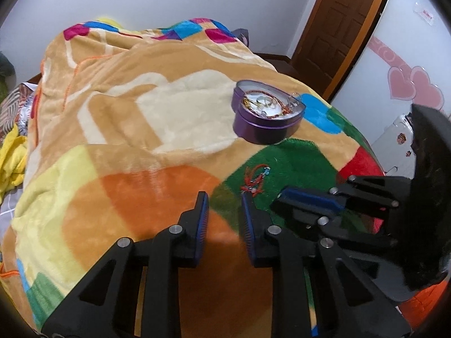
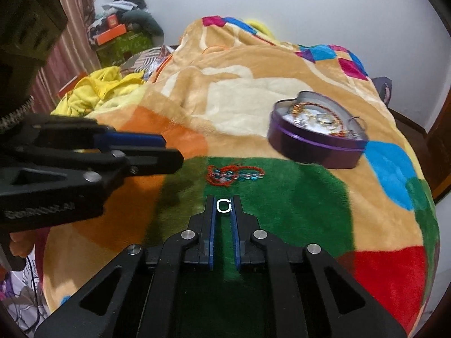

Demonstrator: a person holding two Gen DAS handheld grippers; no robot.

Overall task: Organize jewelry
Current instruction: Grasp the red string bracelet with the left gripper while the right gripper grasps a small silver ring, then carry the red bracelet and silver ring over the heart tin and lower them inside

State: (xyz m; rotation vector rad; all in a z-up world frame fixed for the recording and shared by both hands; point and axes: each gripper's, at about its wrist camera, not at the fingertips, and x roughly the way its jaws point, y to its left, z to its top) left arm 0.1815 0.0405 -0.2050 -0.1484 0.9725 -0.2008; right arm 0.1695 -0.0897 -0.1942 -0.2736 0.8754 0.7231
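Observation:
A purple heart-shaped tin (image 1: 267, 118) stands open on the blanket with several pieces of jewelry inside; it also shows in the right wrist view (image 2: 315, 140). A red cord bracelet with blue beads (image 1: 255, 180) lies on the green patch, also seen in the right wrist view (image 2: 234, 174). My right gripper (image 2: 224, 205) is shut on a small silver ring (image 2: 223, 205) held between its fingertips, just above the green patch. My left gripper (image 1: 225, 200) is open and empty, hovering near the bracelet. The right gripper (image 1: 310, 205) appears at the right of the left wrist view.
A colourful plush blanket (image 1: 141, 112) covers the bed. Yellow clothes (image 2: 101, 90) and piled boxes (image 2: 118, 36) lie at the far left. A brown door (image 1: 338, 19) and a white wall with pink hearts (image 1: 408, 84) stand on the right.

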